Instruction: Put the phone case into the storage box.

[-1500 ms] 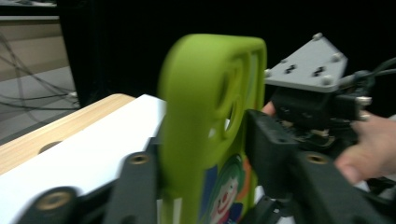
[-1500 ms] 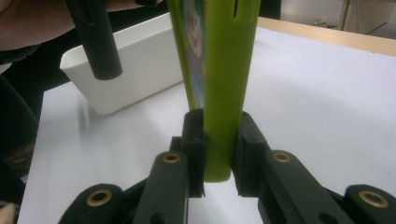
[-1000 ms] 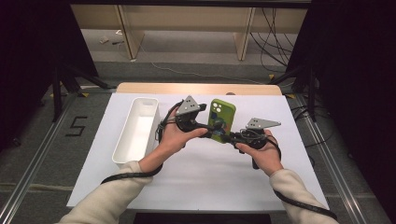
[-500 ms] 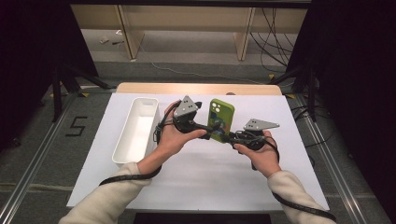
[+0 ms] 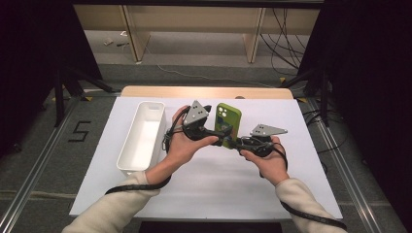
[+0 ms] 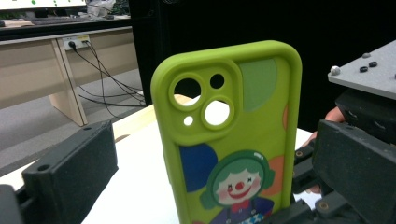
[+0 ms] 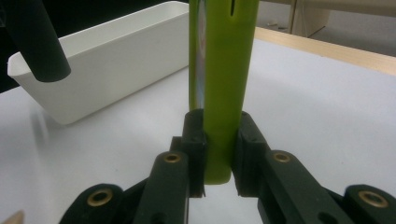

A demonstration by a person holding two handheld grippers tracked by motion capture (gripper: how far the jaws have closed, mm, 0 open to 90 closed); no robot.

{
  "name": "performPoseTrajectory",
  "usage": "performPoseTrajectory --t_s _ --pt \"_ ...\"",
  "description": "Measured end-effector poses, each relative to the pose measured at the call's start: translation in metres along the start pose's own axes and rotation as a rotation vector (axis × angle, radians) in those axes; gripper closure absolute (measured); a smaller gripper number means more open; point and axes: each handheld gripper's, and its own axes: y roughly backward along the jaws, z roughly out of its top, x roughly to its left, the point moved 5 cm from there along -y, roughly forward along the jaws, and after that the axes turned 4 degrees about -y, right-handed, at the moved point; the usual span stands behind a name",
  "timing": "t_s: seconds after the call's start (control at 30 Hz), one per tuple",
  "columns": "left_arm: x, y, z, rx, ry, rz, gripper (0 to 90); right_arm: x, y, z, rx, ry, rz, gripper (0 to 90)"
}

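Handover stage. The right tool (image 7: 218, 179) clamps the lower edge of the upright lime-green silicone phone case (image 5: 228, 123), held above the white-covered surface (image 5: 301, 121). The left tool (image 6: 205, 186), jaws spread, flanks it. Next: close left, release right; long white plastic bin (image 5: 143, 136) waits at 9 o'clock.

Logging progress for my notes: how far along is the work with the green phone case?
Done: the phone case is off the table, clamped on its thin edge by the right gripper. In hand: the left gripper, open, straddles it without gripping. Left, probably: placing it in the white bin, which holds nothing.
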Motion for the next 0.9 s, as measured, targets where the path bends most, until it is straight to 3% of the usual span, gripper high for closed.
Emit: performPoseTrajectory --t_s 0.9 --pt "-0.006 -0.014 0.008 -0.024 0.009 0.035 1.8 0.005 -0.009 -0.004 0.019 -0.01 -0.018 78.2"
